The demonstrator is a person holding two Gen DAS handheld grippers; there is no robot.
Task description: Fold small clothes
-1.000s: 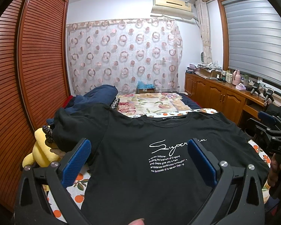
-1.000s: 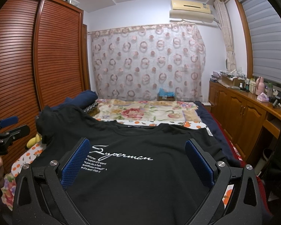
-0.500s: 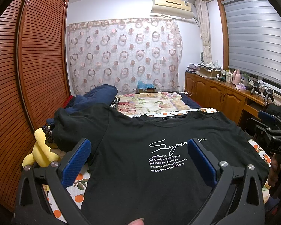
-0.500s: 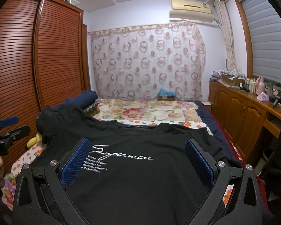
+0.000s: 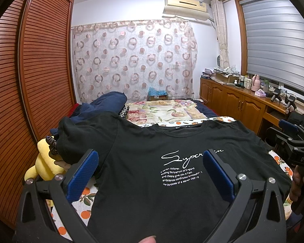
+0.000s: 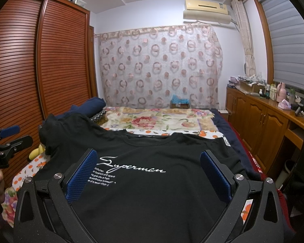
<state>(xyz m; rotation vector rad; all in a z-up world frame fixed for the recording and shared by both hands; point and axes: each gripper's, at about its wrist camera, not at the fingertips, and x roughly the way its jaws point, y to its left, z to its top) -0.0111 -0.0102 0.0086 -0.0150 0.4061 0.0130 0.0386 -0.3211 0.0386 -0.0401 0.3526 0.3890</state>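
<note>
Black T-shirt (image 5: 152, 172) lies flat, print side up, on the bed (image 5: 172, 111). Collar points away from both cameras, hem toward them, so its long axis runs straight ahead from the jaws.

Left gripper (image 5: 150, 174): jaws released, spread wide, nothing between them. It hangs above the shirt's left half; left sleeve (image 5: 79, 135) is bunched ahead and to its left, near a yellow plush toy (image 5: 42, 162).

Right gripper (image 6: 148, 174): jaws likewise released and empty, above the shirt's right half; right sleeve (image 6: 229, 151) sits ahead and to its right.

Judgement: each gripper is nearer its own side, so a lengthwise fold wants left on the left edge and right on the right edge. Neither touches cloth, as far as the views show.
</note>
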